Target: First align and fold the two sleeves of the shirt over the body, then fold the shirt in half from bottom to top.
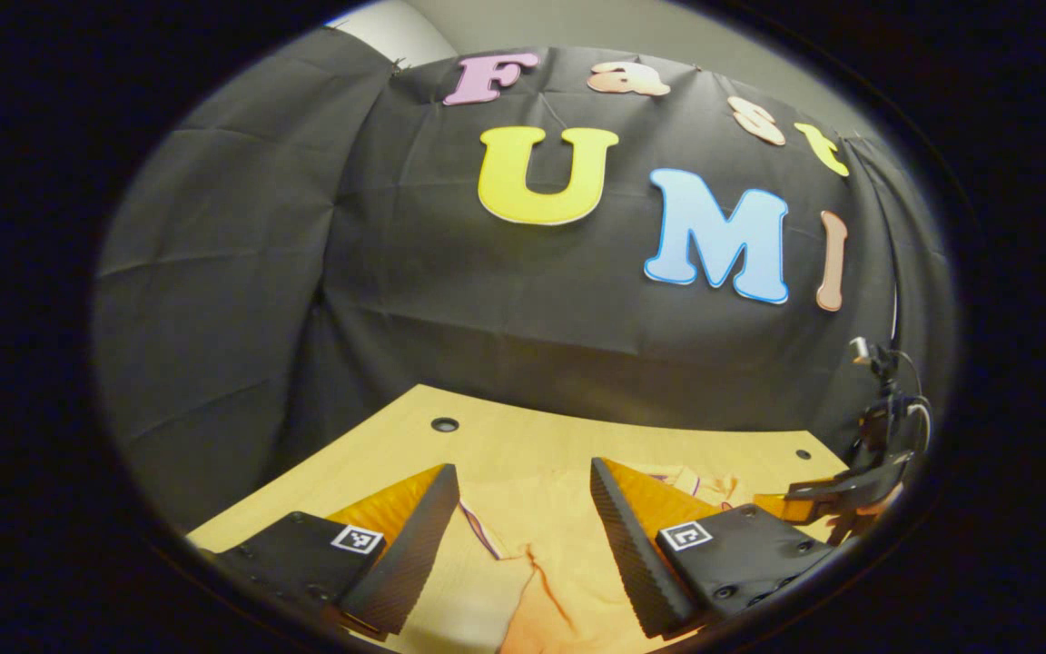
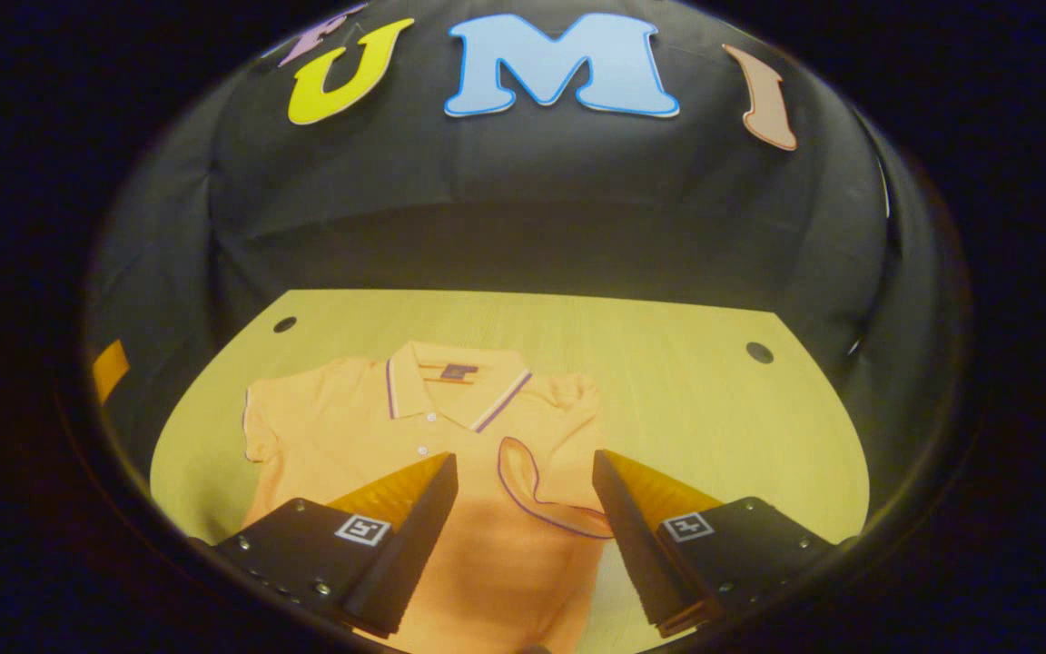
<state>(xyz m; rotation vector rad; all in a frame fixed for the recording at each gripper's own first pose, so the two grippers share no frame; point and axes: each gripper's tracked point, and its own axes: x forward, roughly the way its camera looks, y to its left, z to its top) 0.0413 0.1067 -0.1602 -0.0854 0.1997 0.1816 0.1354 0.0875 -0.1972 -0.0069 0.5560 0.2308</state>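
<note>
An orange polo shirt (image 2: 360, 436) lies flat on the wooden table (image 2: 686, 409), collar (image 2: 455, 386) toward the back wall. In the right gripper view, one sleeve (image 2: 546, 486) with a purple-trimmed cuff is folded in over the body, while the other sleeve (image 2: 258, 427) lies spread out to the left. My right gripper (image 2: 523, 459) hovers open above the shirt's chest, nothing between its fingers. My left gripper (image 1: 523, 472) is open low over the shirt (image 1: 532, 581), beside a purple-trimmed edge (image 1: 484, 531). The right gripper (image 1: 836, 500) appears at the far right of the left gripper view.
The table has two round holes (image 2: 284, 324) (image 2: 759, 351) near its back corners. Black cloth walls close the booth behind and at the sides. Bare wood (image 2: 714, 454) stretches to the right of the shirt. A cable and stand (image 1: 886, 400) are at the right edge.
</note>
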